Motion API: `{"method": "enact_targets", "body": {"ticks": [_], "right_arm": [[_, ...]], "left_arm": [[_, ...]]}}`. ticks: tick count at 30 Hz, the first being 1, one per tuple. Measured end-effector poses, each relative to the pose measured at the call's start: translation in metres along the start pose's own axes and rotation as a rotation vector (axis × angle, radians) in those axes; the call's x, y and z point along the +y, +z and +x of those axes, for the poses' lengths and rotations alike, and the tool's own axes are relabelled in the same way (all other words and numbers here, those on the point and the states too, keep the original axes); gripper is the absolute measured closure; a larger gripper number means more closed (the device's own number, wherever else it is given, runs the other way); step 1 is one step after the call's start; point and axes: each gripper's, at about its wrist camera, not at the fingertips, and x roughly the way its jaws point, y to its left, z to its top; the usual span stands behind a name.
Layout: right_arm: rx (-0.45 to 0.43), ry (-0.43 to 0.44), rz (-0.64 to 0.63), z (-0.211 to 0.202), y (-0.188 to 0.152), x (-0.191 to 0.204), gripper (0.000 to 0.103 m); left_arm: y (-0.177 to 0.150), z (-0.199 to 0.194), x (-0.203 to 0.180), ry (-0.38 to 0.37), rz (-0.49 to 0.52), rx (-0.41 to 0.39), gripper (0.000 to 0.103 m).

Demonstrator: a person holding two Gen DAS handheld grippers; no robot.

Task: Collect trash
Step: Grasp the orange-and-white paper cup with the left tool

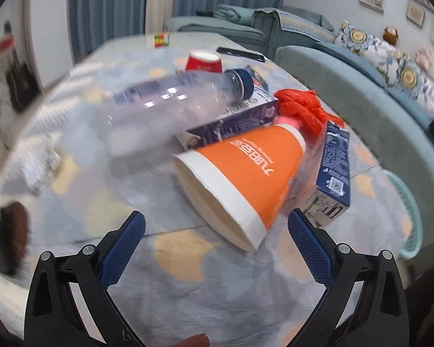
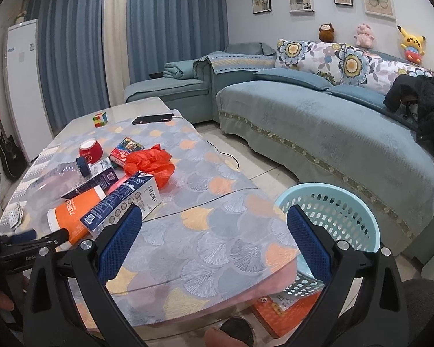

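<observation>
Wide open and empty, my left gripper lined up on the near orange cup; my right gripper, equally empty, waited beside the basket for drops.

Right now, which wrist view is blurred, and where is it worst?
Left wrist view: motion blur, worst on the clear plastic bottle and left edge; the orange paper cup is sharper. Right wrist view: sharp, with fisheye bending at the teal plastic basket and the edges.

Clear glossy plastic bottle
</observation>
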Motion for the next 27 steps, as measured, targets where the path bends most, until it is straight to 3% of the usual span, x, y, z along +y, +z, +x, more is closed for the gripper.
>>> {"method": "enact_targets", "body": {"ticks": [4, 9, 14, 16, 21, 22, 27], "right_arm": [[0.009, 0.011, 0.037, 0.000, 0.003, -0.008, 0.008], [0.020, 0.026, 0.053, 0.001, 0.003, -0.010, 0.008], [0.017, 0.031, 0.027, -0.001, 0.003, -0.007, 0.008], [0.019, 0.031, 0.023, -0.001, 0.002, -0.007, 0.008], [0.028, 0.041, 0.013, 0.003, 0.001, -0.002, 0.008], [0.032, 0.046, 0.004, 0.004, 0.000, 0.000, 0.008], [0.036, 0.068, -0.048, 0.008, -0.007, 0.012, 0.008]], "left_arm": [[0.002, 0.000, 0.007, -0.083, -0.049, -0.012, 0.009], [0.006, 0.005, 0.008, -0.180, -0.087, -0.002, 0.021], [0.010, 0.014, 0.002, -0.250, -0.077, 0.014, 0.054], [0.010, 0.016, -0.003, -0.278, -0.061, 0.027, 0.057], [0.009, 0.024, -0.006, -0.308, -0.053, 0.054, 0.084], [0.010, 0.024, -0.006, -0.317, -0.057, 0.052, 0.099], [0.014, 0.010, -0.001, -0.343, -0.091, 0.016, 0.102]]}}
